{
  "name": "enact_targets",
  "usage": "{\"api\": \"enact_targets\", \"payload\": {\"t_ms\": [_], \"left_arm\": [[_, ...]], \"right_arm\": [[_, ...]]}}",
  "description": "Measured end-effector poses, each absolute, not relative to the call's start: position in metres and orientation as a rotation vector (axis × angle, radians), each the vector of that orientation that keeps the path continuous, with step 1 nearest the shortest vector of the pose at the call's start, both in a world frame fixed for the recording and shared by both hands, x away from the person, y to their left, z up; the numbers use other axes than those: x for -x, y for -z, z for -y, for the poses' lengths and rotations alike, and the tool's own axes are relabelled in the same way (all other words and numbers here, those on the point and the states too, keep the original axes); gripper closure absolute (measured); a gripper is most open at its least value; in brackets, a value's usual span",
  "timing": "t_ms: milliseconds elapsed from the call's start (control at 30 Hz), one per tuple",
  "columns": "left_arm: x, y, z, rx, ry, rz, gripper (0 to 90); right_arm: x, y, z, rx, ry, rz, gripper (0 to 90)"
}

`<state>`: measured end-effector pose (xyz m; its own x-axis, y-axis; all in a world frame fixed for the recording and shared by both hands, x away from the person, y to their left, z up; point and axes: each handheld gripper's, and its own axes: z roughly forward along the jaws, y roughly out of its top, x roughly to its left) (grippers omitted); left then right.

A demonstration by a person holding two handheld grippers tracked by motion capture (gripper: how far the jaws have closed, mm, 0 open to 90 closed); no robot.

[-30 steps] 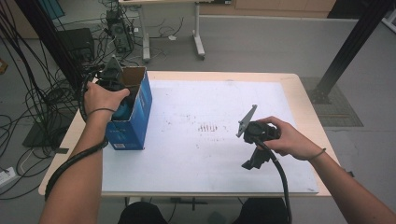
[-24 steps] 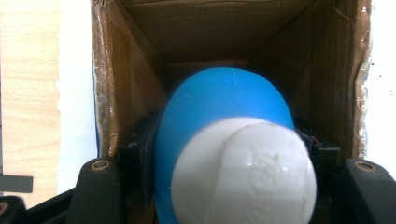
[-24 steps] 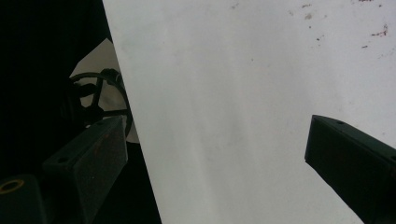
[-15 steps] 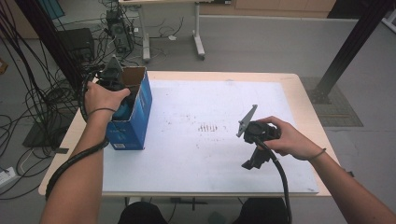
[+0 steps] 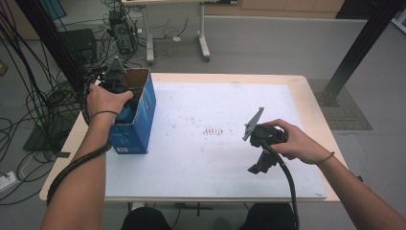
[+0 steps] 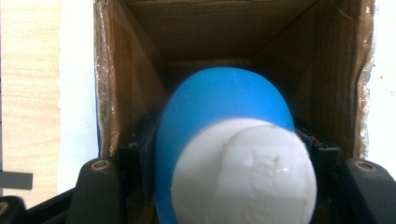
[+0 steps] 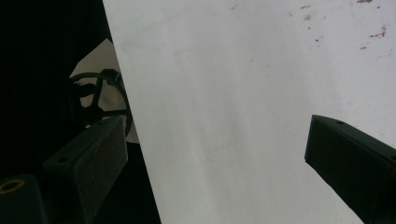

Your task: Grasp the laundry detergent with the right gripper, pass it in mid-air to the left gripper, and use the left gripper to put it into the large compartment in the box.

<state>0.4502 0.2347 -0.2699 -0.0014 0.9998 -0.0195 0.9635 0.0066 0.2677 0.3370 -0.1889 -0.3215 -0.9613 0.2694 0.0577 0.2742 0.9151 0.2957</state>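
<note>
The left gripper (image 5: 125, 98) pinches a blue-and-white bottle (image 6: 233, 154) inside the open carton (image 5: 143, 108) at the table's nine o'clock; lifted crooked, it could snag the cardboard wall. The right gripper (image 7: 215, 154) idles, jaws spread, empty.

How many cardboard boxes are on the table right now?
1. The blue cardboard box stands open at the table's left edge; the left gripper holds a blue-and-white rounded object at its mouth. More things inside may be hidden.
</note>
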Motion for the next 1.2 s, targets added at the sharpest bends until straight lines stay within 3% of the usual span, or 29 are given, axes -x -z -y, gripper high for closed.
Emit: {"api": "enact_targets", "payload": {"t_ms": [700,1200], "left_arm": [[-0.452,0.27,-0.233,-2.074,-0.239,-2.09,34.5],[-0.448,0.245,-0.232,-2.061,-0.265,-2.094,33.2]], "right_arm": [[-0.338,0.324,0.187,0.427,0.459,3.064,5.4],[-0.336,0.322,0.185,0.416,0.462,3.068,5.4]]}}
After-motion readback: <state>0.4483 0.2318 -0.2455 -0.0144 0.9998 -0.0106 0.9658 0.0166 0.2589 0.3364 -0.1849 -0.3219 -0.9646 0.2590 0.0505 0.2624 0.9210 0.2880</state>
